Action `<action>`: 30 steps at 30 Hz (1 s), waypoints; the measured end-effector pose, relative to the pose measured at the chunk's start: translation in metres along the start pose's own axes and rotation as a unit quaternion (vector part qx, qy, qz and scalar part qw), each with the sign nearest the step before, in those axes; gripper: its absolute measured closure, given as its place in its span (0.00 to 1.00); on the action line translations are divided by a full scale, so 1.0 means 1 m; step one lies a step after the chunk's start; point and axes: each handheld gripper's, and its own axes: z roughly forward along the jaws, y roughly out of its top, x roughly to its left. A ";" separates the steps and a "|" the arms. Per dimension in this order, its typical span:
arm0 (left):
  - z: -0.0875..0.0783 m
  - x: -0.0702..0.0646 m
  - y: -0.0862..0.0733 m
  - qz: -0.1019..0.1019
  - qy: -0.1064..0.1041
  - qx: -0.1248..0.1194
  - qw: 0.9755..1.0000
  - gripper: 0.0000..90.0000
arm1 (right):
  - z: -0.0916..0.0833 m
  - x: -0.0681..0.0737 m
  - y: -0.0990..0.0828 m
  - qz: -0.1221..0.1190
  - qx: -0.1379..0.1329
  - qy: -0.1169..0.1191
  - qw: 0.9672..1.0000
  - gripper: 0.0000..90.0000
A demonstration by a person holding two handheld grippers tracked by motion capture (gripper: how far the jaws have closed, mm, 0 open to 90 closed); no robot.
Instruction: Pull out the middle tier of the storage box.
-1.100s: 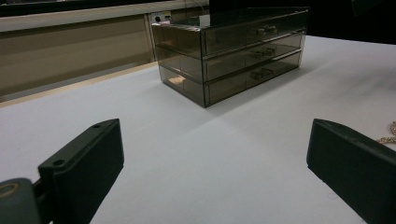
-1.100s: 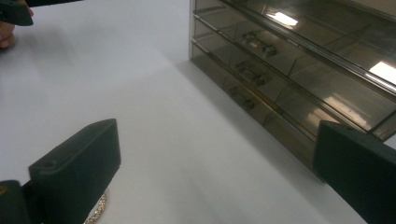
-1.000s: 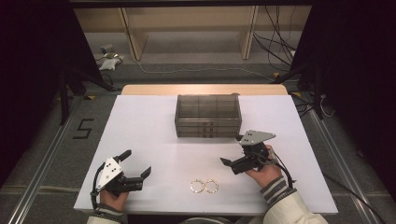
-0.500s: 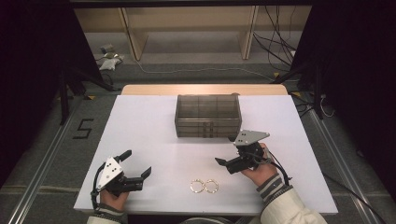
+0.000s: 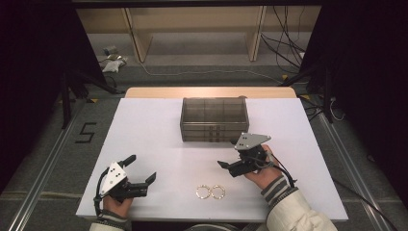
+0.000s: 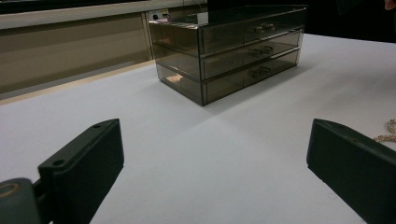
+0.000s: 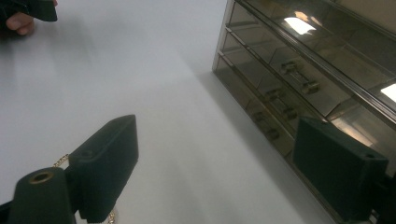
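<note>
**Clerk:** Bracelets [image 5: 210, 192], two, gold. They lie flat and touching on the table [image 5: 159, 125], near your edge, between your hands and closer to the right one.

**Operator:** Why there?

**Clerk:** My judgement is that they are laid out within reach of either gripper and well apart from the box, ready to be picked up and stored.

**Operator:** Next item?

**Clerk:** Box [image 5: 214, 119], smoked clear plastic, three drawers, all shut, handles facing you. It stands mid-table toward the far side, so you can pull the drawer fronts from where you sit.

**Operator:** Right gripper?

**Clerk:** Right gripper [image 5: 228, 156]. You hold it low over the table between the box and the bracelets, pointing leftward across the table. Its jaws stand apart and have just been closing a little, with nothing between them. In the right gripper view the drawer fronts [image 7: 299, 79] run along the right, and a bit of bracelet [image 7: 60, 161] peeps out beside the left jaw. You seem to be narrowing the jaws for a small target. I cannot tell whether that is a handle or a bracelet.

**Operator:** Left gripper?

**Clerk:** Left gripper [image 5: 142, 168]. It rests near the front left corner, jaws spread wide and empty. In the left gripper view it faces the box [image 6: 229, 51], with a bracelet [image 6: 390, 133] at the right edge. It looks parked out of the way, perhaps kept ready to steady the box when you pull a drawer.
</note>
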 end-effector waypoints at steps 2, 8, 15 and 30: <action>0.000 0.000 0.000 -0.001 0.001 0.000 1.000 0.04 | 0.002 0.000 0.002 -0.005 0.001 -0.002 1.000 0.18; 0.000 0.000 0.000 -0.001 0.000 0.000 1.000 0.04 | 0.005 0.003 0.004 -0.012 0.008 -0.003 1.000 0.18; 0.000 0.000 0.000 -0.001 0.000 0.000 1.000 0.04 | 0.002 0.007 0.005 -0.032 0.010 -0.022 0.999 0.23; -0.001 0.000 0.000 0.003 0.001 -0.001 1.000 0.04 | -0.006 0.035 0.008 -0.166 0.006 -0.135 0.977 0.40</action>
